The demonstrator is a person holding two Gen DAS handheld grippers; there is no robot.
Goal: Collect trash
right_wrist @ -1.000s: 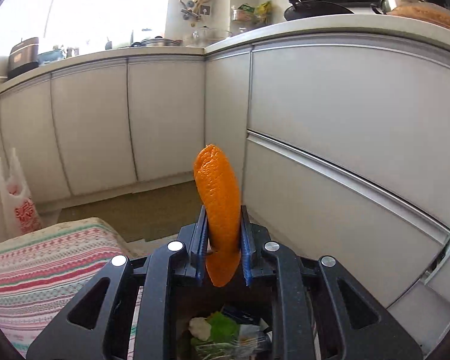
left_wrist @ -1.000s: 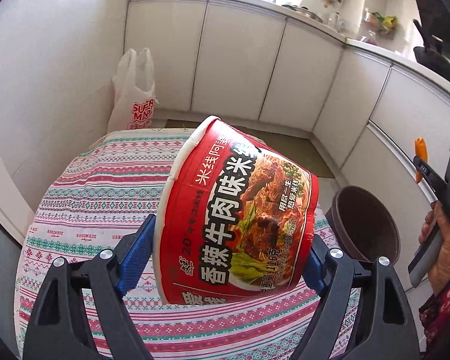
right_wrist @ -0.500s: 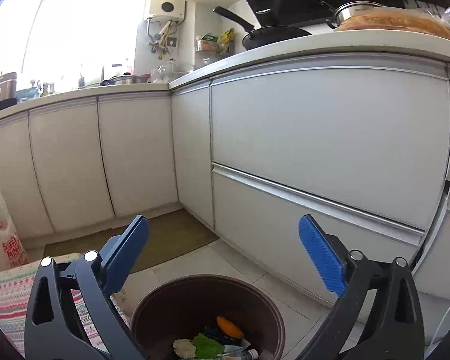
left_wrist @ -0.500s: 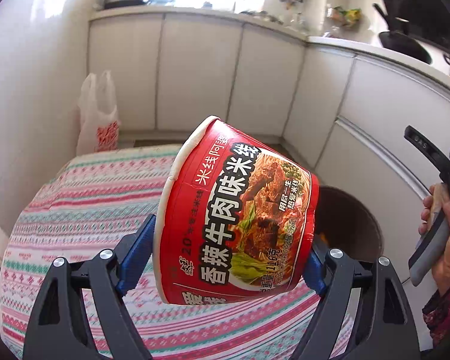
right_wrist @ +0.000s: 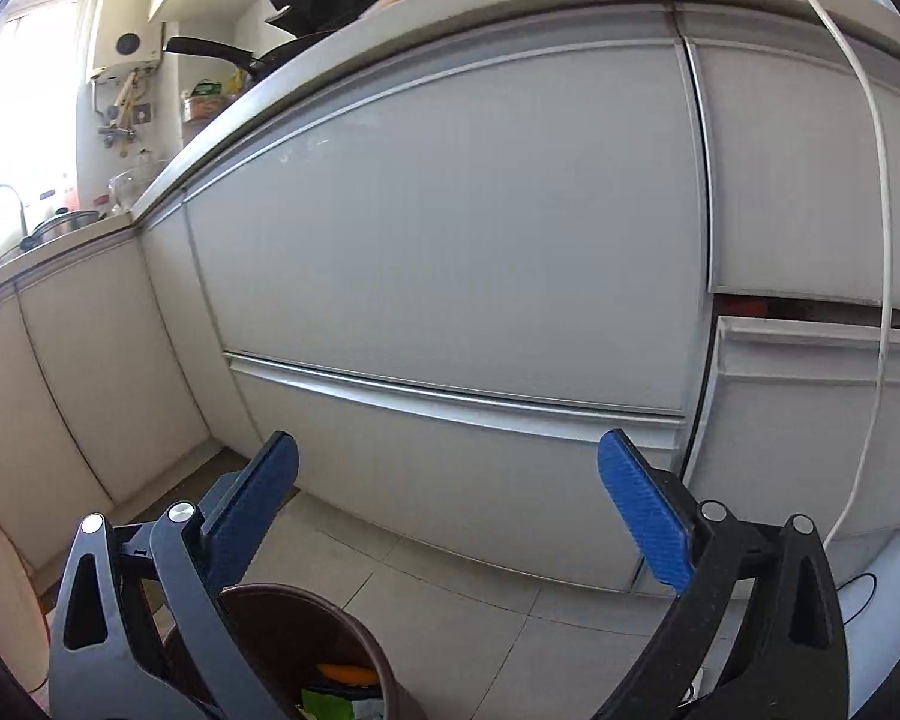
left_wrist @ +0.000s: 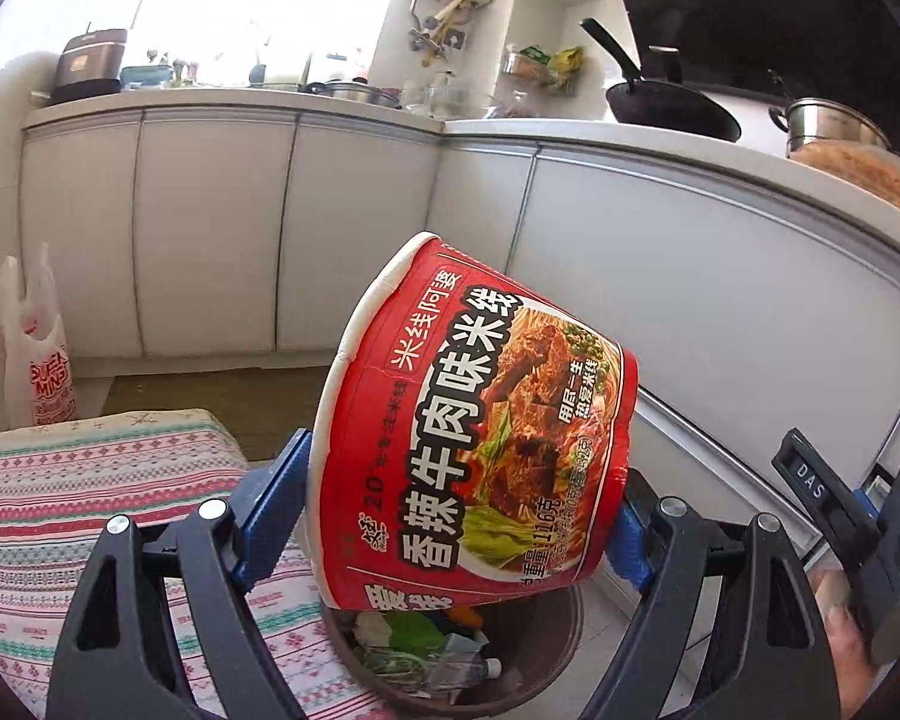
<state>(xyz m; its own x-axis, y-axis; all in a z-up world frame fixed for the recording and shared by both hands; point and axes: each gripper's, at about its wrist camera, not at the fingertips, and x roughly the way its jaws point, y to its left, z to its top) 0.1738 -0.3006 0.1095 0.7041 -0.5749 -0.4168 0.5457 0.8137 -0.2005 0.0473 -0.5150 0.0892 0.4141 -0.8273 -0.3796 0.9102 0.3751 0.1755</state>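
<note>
A red instant-noodle bowl [left_wrist: 474, 432] lies tilted on its side between the blue pads of my left gripper [left_wrist: 450, 498], which is shut on it. The bowl hangs just above a brown trash bin [left_wrist: 528, 648] that holds green scraps and a plastic bottle [left_wrist: 456, 666]. My right gripper [right_wrist: 450, 474] stands wide open with nothing between its fingers, above and to the right of the bin [right_wrist: 330, 618]. An orange peel [right_wrist: 348, 672] lies inside the bin. Part of the right gripper's body [left_wrist: 840, 504] and the hand holding it show at the right edge of the left wrist view.
A table with a striped patterned cloth [left_wrist: 90, 510] stands left of the bin. A white plastic bag [left_wrist: 36, 372] leans by the wall behind it. White kitchen cabinets [right_wrist: 450, 240] rise close in front, and a white cable [right_wrist: 876, 300] hangs down them on the right. The floor is pale tile [right_wrist: 510, 588].
My right gripper opened, the orange peel dropped into the bin, and the gripper swung right. My left gripper carried the bowl from over the table to over the bin.
</note>
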